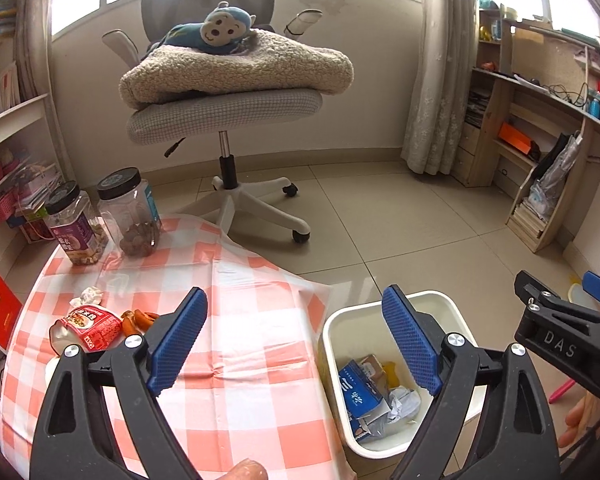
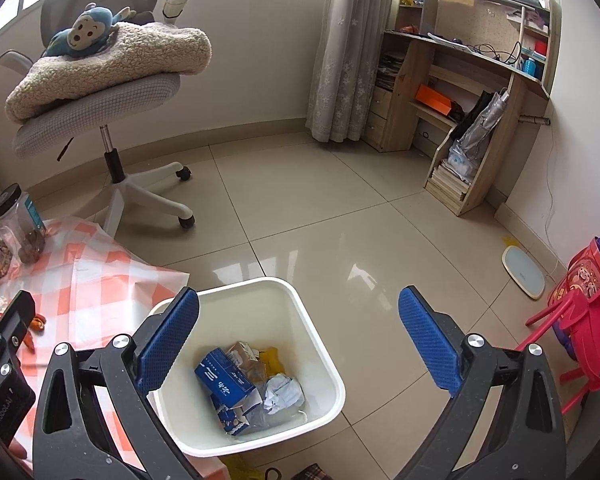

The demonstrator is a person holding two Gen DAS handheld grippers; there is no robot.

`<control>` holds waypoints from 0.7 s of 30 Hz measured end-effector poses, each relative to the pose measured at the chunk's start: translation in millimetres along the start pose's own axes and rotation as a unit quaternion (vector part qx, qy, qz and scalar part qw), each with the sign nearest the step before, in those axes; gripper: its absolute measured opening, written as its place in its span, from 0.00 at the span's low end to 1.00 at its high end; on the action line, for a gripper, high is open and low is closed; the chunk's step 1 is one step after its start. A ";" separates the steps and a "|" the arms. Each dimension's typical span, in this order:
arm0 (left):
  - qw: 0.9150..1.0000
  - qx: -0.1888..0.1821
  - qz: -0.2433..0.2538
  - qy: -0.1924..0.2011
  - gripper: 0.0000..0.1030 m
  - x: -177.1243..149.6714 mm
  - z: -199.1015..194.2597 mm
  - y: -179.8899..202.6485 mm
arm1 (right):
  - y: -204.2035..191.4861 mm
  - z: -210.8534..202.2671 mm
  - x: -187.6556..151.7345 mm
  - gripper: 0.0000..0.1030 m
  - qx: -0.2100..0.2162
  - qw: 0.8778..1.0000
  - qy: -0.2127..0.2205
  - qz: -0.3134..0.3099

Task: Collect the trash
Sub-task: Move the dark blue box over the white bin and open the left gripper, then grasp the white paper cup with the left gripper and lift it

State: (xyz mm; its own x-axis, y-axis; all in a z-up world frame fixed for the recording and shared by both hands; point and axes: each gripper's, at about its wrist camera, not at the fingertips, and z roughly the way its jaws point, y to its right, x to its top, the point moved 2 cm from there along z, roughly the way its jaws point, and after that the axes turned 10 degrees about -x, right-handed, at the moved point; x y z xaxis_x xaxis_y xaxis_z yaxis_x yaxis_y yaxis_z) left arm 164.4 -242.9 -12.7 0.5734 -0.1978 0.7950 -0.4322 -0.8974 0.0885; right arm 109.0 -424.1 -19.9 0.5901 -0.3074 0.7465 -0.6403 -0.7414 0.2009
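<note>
Both tongs, left tongs [image 1: 296,340] and right tongs [image 2: 300,344], are wide open and hold nothing. Trash remains at the left of the bench [image 1: 240,360]: a red wrapper [image 1: 90,326] and crumpled paper [image 1: 88,295]. Reaching there, an arm could knock the jars [image 1: 104,220] or push the white bin [image 1: 380,316].

In the left wrist view the left tongs [image 1: 294,336] cover the near rim of the white bin [image 1: 440,300] and part of the tabletop [image 1: 240,360]. The red snack cup [image 1: 92,326] is half hidden behind one arm, its print too small to read. The right tongs [image 1: 560,320] are cut off by the right edge. A fingertip [image 1: 246,472] is clipped by the bottom edge.
</note>
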 end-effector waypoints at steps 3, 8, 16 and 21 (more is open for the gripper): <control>1.000 0.021 -0.014 0.001 0.87 0.1 -6.2 -15.4 | -15.6 -7.7 1.4 0.93 0.002 1.000 0.010 -0.011; 0.998 0.056 -0.038 -0.005 0.87 -3.8 -10.3 -46.0 | -46.3 -24.2 1.1 0.93 0.008 0.999 0.032 -0.037; 0.992 0.107 -0.068 -0.022 0.87 -10.8 -16.8 -105.2 | -99.9 -44.4 -0.6 0.93 0.037 0.996 0.043 -0.069; 0.983 0.149 -0.091 -0.057 0.87 -20.4 -15.0 -151.3 | -135.1 -56.0 -4.4 0.93 0.060 0.994 0.043 -0.086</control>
State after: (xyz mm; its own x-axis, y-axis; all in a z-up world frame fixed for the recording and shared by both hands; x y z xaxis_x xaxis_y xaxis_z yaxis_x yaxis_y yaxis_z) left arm 207.7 -97.2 -33.3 0.7043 -0.0508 0.7081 -0.1022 -0.9943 0.0302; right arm 165.4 -289.2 -14.8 0.6393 -0.1215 0.7593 -0.4672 -0.8457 0.2580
